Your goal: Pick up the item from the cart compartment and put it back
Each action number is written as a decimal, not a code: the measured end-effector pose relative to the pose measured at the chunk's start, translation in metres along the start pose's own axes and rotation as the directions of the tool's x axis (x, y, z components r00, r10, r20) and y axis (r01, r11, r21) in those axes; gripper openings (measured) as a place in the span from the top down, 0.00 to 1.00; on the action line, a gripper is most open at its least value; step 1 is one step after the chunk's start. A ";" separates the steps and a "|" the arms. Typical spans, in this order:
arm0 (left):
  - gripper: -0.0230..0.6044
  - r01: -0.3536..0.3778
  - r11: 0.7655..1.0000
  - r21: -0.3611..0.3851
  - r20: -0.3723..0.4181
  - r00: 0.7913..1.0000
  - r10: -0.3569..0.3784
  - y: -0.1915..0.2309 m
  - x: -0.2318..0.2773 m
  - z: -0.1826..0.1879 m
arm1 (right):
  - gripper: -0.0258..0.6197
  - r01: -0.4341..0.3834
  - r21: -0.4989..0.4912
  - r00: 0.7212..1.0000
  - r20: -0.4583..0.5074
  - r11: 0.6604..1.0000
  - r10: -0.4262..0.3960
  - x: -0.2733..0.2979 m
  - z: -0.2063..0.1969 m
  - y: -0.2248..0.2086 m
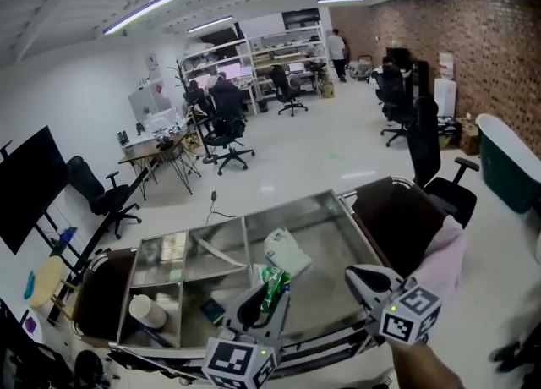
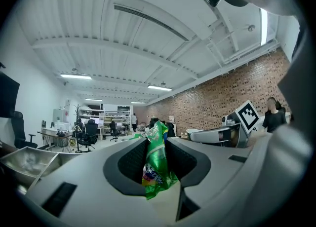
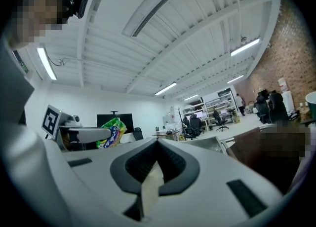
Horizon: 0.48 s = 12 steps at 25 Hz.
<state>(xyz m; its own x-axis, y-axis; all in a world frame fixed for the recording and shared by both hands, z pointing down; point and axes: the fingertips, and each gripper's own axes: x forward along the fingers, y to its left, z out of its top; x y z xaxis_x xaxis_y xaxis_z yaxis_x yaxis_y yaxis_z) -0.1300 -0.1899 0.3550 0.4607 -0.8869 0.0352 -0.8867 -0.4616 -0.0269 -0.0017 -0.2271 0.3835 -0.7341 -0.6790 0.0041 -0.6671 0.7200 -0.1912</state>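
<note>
My left claw point(image 2: 157, 141) is clamped on a green snack packet point(image 2: 158, 164), which stands upright between the pads with its crimped top poking out past the tips. From the head view, that claw point(image 1: 270, 287) and the packet point(image 1: 273, 286) hang above the metal cart point(image 1: 338, 199), over its large compartment. A white bag point(image 1: 286, 252) lies just beyond the tips, and a paper cup point(image 1: 149, 311) sits in a smaller compartment well off to the left. My right claw point(image 3: 157, 143) has its jaws together with nothing between them. It is held near the left claw on its right side, above the cart's near rail.
</note>
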 end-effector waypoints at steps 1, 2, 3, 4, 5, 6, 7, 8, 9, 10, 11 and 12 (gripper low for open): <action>0.77 0.000 1.000 0.000 -0.005 1.000 0.000 0.000 -0.001 -0.002 | 0.94 0.001 0.000 1.000 0.001 1.000 -0.001 0.000 0.000 0.000; 0.77 0.000 1.000 0.000 -0.010 1.000 0.000 0.000 -0.001 -0.003 | 0.94 0.003 0.001 1.000 0.003 1.000 -0.003 -0.001 0.000 0.000; 0.77 0.000 1.000 -0.001 -0.014 1.000 0.000 0.000 -0.001 -0.004 | 0.94 0.004 0.002 1.000 0.005 1.000 -0.004 -0.002 0.000 0.000; 0.77 -0.002 1.000 -0.001 -0.017 1.000 0.002 0.001 0.000 -0.005 | 0.94 0.004 0.002 1.000 0.006 1.000 -0.004 -0.002 0.001 0.000; 0.77 -0.005 1.000 -0.001 -0.019 1.000 0.005 0.002 0.000 -0.005 | 0.94 0.004 0.002 1.000 0.005 1.000 -0.004 -0.002 0.001 0.000; 0.77 -0.006 1.000 0.000 -0.018 1.000 0.006 0.003 0.001 -0.005 | 0.94 0.004 0.001 1.000 0.005 1.000 -0.004 -0.002 0.001 0.001; 0.77 -0.005 1.000 0.000 -0.016 1.000 0.005 0.003 0.001 -0.005 | 0.94 0.003 0.000 1.000 0.004 1.000 -0.003 -0.001 0.002 0.001; 0.77 -0.003 1.000 0.000 -0.015 1.000 0.003 0.003 0.002 -0.005 | 0.94 0.002 0.000 1.000 0.004 1.000 -0.002 -0.001 0.002 0.002; 0.77 0.000 1.000 0.000 -0.017 1.000 0.000 0.003 0.002 -0.006 | 0.94 0.002 -0.001 1.000 0.003 1.000 -0.002 0.000 0.002 0.003; 0.77 0.003 1.000 -0.001 -0.020 1.000 -0.003 0.003 0.002 -0.008 | 0.94 0.002 -0.002 1.000 0.003 1.000 -0.002 0.001 0.002 0.003; 0.77 0.005 1.000 0.000 -0.023 1.000 -0.005 0.004 0.002 -0.010 | 0.94 0.001 -0.003 1.000 0.003 1.000 -0.001 0.001 0.002 0.004; 0.77 0.005 1.000 0.000 -0.025 1.000 -0.005 0.004 0.002 -0.011 | 0.94 0.001 -0.004 1.000 0.004 1.000 -0.001 0.002 0.002 0.004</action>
<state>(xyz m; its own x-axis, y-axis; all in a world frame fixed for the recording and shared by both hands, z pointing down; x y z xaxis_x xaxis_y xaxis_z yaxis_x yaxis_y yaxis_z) -0.1333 -0.1939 0.3664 0.4636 -0.8840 0.0604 -0.8845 -0.4657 -0.0270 -0.0059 -0.2256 0.3810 -0.7333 -0.6799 0.0007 -0.6679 0.7202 -0.1875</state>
